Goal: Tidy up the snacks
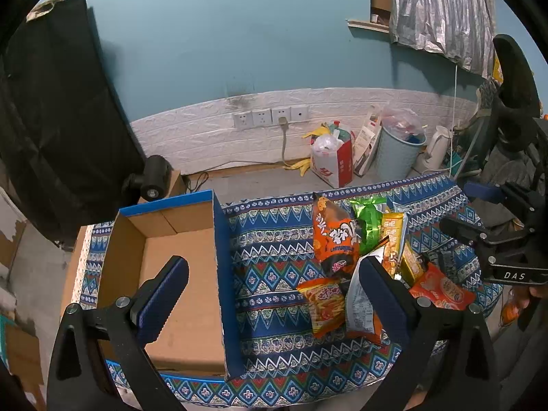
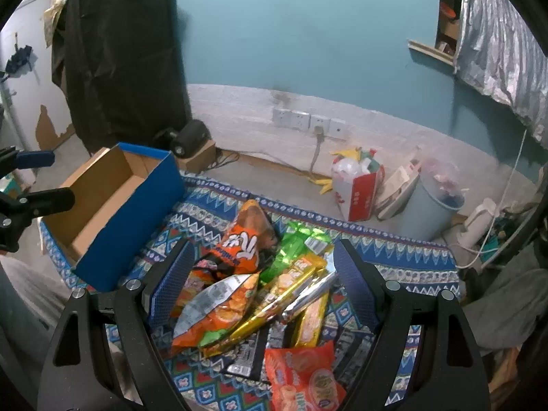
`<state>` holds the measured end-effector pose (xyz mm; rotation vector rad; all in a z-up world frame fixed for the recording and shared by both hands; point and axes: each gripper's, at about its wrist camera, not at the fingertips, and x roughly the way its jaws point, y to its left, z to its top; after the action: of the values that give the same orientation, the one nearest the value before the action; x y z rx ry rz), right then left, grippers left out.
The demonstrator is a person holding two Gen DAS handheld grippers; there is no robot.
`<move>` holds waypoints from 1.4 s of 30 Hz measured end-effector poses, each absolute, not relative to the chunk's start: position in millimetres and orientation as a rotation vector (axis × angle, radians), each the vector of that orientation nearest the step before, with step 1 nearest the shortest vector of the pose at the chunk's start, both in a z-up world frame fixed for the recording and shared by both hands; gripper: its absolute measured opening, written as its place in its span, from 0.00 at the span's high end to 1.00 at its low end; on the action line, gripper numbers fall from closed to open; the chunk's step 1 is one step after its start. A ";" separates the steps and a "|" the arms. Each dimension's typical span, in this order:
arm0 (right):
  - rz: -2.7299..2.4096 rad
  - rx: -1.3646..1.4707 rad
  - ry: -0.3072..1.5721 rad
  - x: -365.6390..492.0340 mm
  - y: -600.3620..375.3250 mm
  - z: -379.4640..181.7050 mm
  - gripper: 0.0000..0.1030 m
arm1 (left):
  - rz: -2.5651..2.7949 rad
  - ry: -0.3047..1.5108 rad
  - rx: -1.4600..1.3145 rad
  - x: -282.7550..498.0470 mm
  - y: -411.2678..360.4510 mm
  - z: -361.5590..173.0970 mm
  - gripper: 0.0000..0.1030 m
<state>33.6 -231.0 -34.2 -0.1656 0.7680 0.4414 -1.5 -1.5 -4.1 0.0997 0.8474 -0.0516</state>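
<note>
Patterned-cloth bench [image 1: 274,236]: empty box [image 1: 178,274] beside heaped snack packets [image 2: 260,284], ready for filling; left gripper [image 1: 274,294] and right gripper [image 2: 260,284] both wide, empty.

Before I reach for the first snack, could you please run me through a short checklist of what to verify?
1. Left gripper open and holding nothing: ok.
2. Right gripper open, nothing clamped, hanging over the snack pile: ok.
3. Cardboard box open on top, with room inside: ok; the part of its floor that shows is bare.
4. Snacks loose on the patterned cloth, none in the box yet: ok.
5. Top packet free to lift: cannot tell, the packets overlap.
</note>
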 end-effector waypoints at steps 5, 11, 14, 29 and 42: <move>0.449 -0.172 0.767 32.2 -229.2 -33.9 0.21 | -0.051 0.845 0.100 -1.1 -0.3 -3.9 0.02; 0.448 -0.175 0.768 32.6 -228.5 -33.5 0.21 | -0.049 0.854 0.099 -0.4 1.3 -5.7 0.02; 0.449 -0.174 0.767 32.8 -228.1 -33.0 0.21 | -0.051 0.849 0.101 -0.7 0.4 -4.9 0.02; 0.464 -0.184 0.761 32.2 -226.8 -30.2 0.21 | -0.056 0.847 0.108 -1.2 -3.1 -6.2 0.02; 0.466 -0.182 0.754 31.0 -228.2 -30.6 0.21 | -0.057 0.846 0.112 -2.6 -5.6 -6.0 0.02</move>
<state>31.0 -228.2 -30.6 -0.1820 0.7544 0.4664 -2.6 -5.6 -6.0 0.1117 0.8463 -0.0571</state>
